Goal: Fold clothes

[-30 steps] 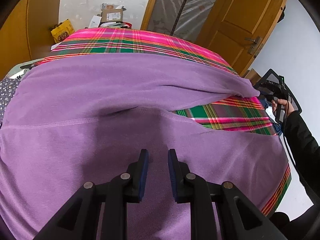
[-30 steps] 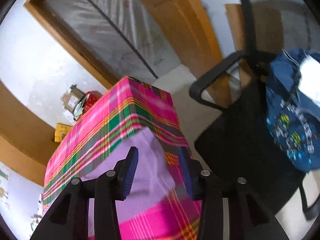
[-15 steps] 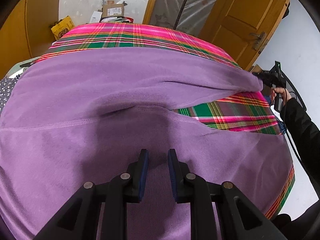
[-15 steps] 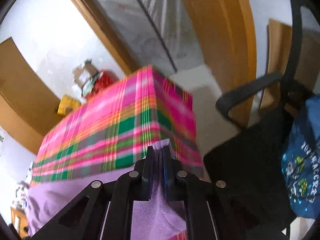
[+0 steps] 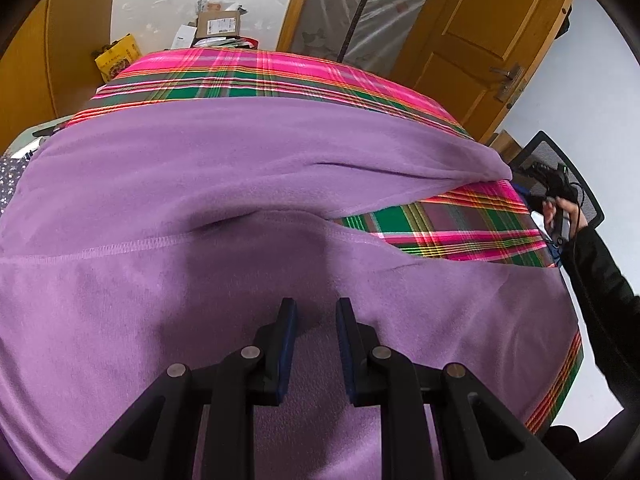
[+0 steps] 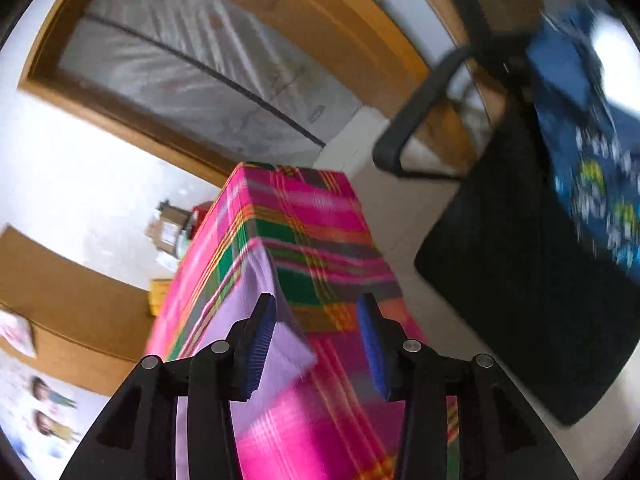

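A purple fleece garment (image 5: 200, 184) lies spread over a table covered in pink and green plaid cloth (image 5: 452, 224). My left gripper (image 5: 316, 314) is low over the garment's near part, jaws partly apart, with flat fabric showing in the gap and nothing pinched. One purple sleeve (image 5: 440, 160) stretches to the table's right edge. In the right wrist view its end (image 6: 256, 280) lies on the table corner under the left finger (image 6: 256, 344). My right gripper (image 6: 316, 320) is opening wide, and its pads press on nothing. A hand (image 5: 560, 208) holds it just past the sleeve tip.
A black mesh chair (image 6: 520, 300) stands right of the table with a blue printed garment (image 6: 580, 140) on it. A wooden door (image 5: 480, 40) and a plastic-covered doorway (image 5: 352, 8) are behind. Cardboard boxes (image 5: 218, 26) sit past the far edge.
Half a second ago my right gripper was shut on the sleeve end. It has now let go, opened and rolled, and the sleeve end lies on the table corner. The left gripper has not moved.
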`<state>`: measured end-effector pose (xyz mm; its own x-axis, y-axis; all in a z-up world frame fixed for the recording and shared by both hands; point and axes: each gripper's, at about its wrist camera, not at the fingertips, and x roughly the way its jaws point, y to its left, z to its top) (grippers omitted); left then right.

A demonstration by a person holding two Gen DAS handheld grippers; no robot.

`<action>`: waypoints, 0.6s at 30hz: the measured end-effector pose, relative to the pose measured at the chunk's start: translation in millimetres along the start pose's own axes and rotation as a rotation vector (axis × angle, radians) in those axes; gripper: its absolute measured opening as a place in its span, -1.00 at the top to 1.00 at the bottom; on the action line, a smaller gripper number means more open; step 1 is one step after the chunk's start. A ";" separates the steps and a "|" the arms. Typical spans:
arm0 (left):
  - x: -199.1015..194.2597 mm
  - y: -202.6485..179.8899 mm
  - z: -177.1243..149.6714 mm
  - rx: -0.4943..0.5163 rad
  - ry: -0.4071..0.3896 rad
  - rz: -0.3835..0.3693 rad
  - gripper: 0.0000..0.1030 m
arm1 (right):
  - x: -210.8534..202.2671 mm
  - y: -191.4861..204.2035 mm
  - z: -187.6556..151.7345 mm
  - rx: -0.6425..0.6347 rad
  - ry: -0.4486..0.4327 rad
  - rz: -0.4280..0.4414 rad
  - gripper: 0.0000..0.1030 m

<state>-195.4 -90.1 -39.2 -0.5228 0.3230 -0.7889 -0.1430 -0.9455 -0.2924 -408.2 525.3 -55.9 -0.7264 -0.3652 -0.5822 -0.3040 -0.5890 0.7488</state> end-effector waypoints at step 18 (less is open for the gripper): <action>-19.7 1.6 -3.4 -0.003 -0.035 0.023 0.61 | -24.7 55.4 -28.4 -0.182 -0.076 0.021 0.89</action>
<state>-182.5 -97.8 -26.0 -0.5550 0.2995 -0.7761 -0.1279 -0.9526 -0.2761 -389.6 481.2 -9.1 -0.7777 -0.3277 -0.5364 -0.1770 -0.7046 0.6872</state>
